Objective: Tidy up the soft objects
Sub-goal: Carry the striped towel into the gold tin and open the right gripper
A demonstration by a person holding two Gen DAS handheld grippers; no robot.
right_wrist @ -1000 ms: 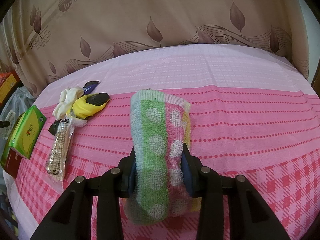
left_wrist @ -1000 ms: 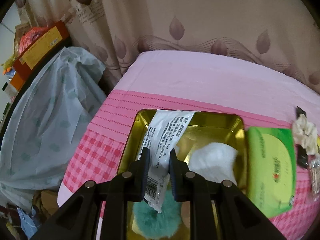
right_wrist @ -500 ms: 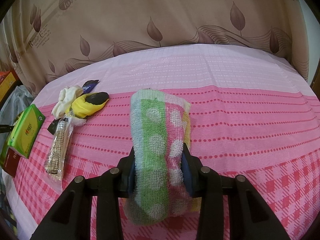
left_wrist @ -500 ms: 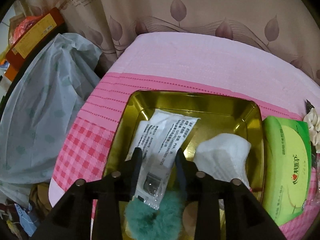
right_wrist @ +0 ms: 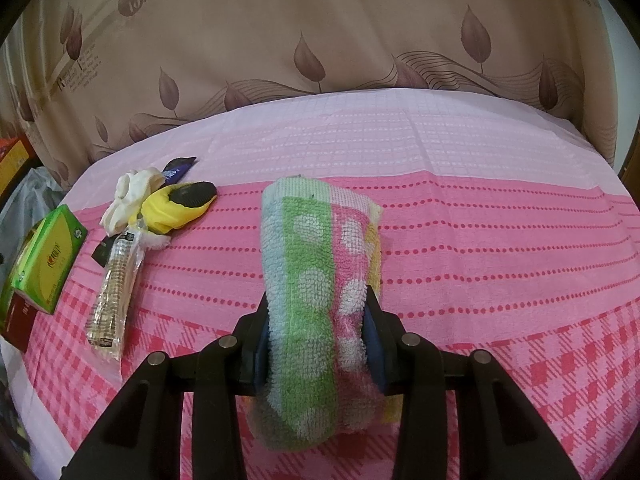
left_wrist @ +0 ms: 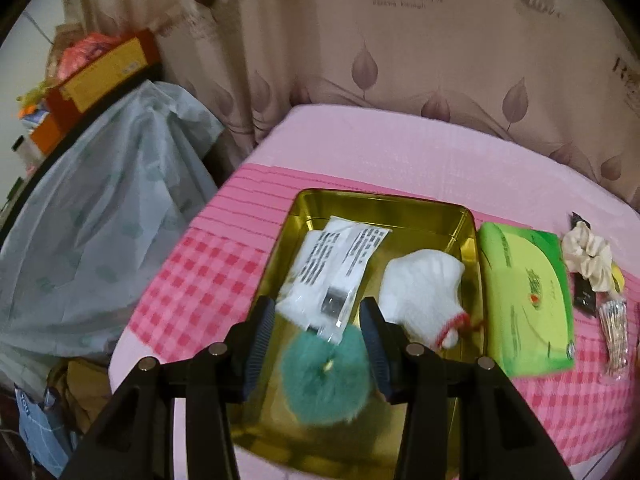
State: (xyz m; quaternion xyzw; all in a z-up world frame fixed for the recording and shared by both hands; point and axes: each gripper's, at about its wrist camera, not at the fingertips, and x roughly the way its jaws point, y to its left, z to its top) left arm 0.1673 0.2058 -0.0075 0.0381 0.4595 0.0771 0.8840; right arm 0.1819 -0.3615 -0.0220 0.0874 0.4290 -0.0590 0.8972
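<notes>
Tin (left_wrist: 466,232) is your landmark: your left gripper (left_wrist: 318,346) gapes empty above the packet (left_wrist: 340,272) inside it, while your right gripper (right_wrist: 316,334) clamps the towel (right_wrist: 316,264), presumably bound there

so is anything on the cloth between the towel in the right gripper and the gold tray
Yes. The yellow item, cream scrunchie, clear packet and green tissue pack lie to the left of the towel, before the gold tray.
</notes>
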